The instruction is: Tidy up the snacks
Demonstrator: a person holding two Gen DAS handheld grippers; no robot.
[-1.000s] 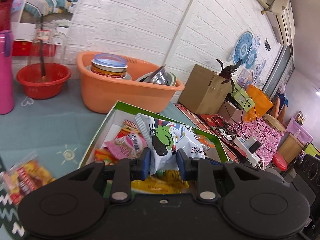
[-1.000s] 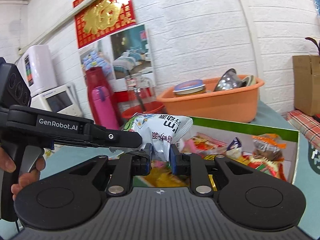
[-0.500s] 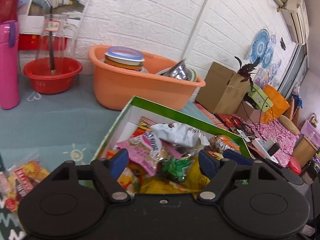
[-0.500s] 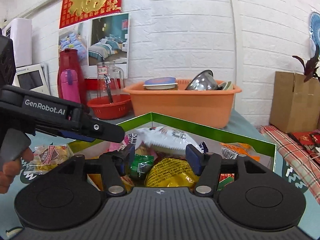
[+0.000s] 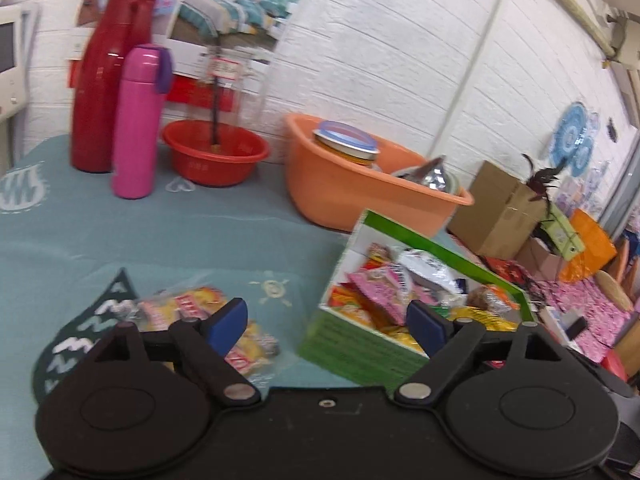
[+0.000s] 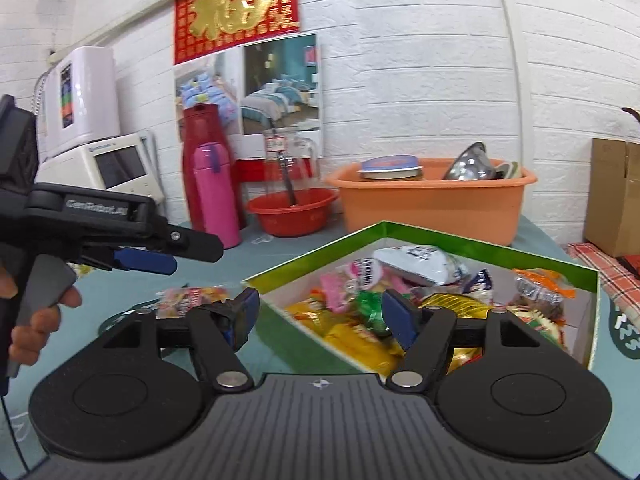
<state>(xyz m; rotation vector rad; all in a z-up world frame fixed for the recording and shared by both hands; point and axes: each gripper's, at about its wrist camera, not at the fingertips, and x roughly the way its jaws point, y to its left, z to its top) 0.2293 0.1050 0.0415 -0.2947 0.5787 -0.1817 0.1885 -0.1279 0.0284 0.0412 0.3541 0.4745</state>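
A green box (image 5: 360, 354) with a white inside holds several snack packs, with a white chip bag (image 5: 426, 266) lying on top; the box (image 6: 304, 340) and the bag (image 6: 420, 262) show in the right wrist view too. A clear pack of yellow-red snacks (image 5: 192, 306) lies on the teal cloth left of the box, also in the right wrist view (image 6: 188, 298). My left gripper (image 5: 326, 326) is open and empty, between the loose pack and the box. My right gripper (image 6: 316, 316) is open and empty over the box's near left corner. The left gripper's body (image 6: 100, 220) shows at the left.
An orange basin (image 5: 360, 188) with dishes stands behind the box. A red bowl (image 5: 216, 156), a pink flask (image 5: 138, 120) and a red thermos (image 5: 106, 80) stand at the back left. A cardboard box (image 5: 500, 208) and clutter are at the right.
Both grippers opened and let go of the white chip bag, which now lies in the box. The left gripper swung left toward the loose pack; the right gripper pulled back.
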